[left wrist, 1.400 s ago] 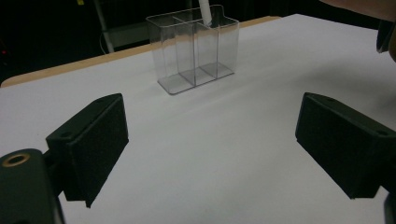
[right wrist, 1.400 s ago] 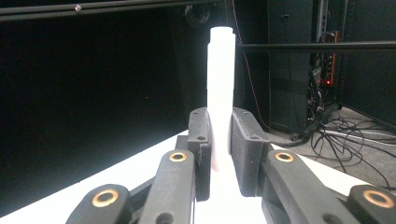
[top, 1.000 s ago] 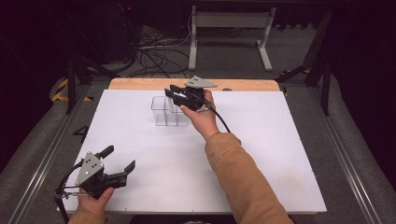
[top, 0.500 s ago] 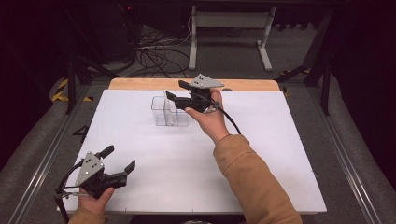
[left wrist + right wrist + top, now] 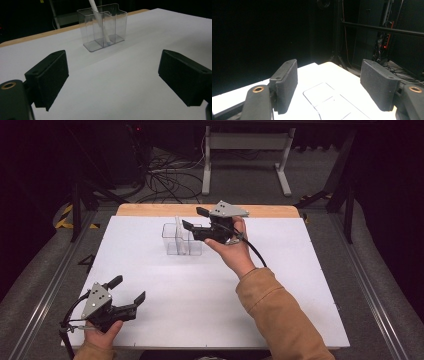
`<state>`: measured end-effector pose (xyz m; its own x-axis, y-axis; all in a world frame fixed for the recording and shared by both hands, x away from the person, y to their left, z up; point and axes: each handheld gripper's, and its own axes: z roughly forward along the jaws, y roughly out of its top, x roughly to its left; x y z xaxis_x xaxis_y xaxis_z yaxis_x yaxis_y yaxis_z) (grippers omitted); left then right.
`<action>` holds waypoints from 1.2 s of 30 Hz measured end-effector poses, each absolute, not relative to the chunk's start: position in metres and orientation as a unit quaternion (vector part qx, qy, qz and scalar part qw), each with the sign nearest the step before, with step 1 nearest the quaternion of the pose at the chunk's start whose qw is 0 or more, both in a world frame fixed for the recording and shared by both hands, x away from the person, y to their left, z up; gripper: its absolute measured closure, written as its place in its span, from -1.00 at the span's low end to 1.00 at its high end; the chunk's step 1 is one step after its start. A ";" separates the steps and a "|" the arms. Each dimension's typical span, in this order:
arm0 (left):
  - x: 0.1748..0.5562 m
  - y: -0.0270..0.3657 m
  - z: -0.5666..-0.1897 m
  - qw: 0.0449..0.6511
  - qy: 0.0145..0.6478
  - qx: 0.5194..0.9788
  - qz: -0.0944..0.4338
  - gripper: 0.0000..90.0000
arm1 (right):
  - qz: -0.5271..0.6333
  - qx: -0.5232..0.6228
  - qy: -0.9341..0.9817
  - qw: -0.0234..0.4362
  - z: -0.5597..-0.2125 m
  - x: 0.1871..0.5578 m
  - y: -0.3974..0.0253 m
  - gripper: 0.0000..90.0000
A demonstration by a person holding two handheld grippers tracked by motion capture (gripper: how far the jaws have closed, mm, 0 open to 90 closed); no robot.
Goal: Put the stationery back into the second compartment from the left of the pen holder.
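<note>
Right gripper (image 5: 192, 218) held above the clear divided organizer (image 5: 181, 239) at the table's (image 5: 280, 285) far edge, jaws spread wide, nothing between them. Left gripper (image 5: 128, 290) low at the near left corner, jaws likewise wide and empty. White pen (image 5: 100, 22) standing tilted inside the organizer.

Clear plastic organiser (image 5: 181, 239), compartmented, open-topped, stands upright on white bench sheet (image 5: 210, 290), toward far edge, left of centre. In left gripper view organiser (image 5: 103, 26) shows dividing walls, stepped rim heights and flat clear base. White stick-like item (image 5: 100, 21), pen or similar, leans tilted inside one compartment, lower end on compartment floor, upper end above rim. In right gripper view organiser's rim (image 5: 329, 100) seen from above, just below
</note>
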<state>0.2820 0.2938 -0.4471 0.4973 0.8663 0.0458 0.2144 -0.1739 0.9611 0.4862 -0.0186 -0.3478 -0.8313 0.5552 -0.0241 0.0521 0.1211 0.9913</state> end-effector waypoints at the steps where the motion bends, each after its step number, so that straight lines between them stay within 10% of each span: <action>1: 0.282 0.294 -0.447 0.512 0.387 0.698 0.318 -0.78 | 0.630 0.210 0.721 0.200 -0.347 0.485 -0.020 -0.31; 36: 0.283 0.290 -0.447 0.509 0.384 0.701 0.318 -0.78 | 0.593 0.241 0.730 0.241 -0.359 0.408 -0.144 -0.46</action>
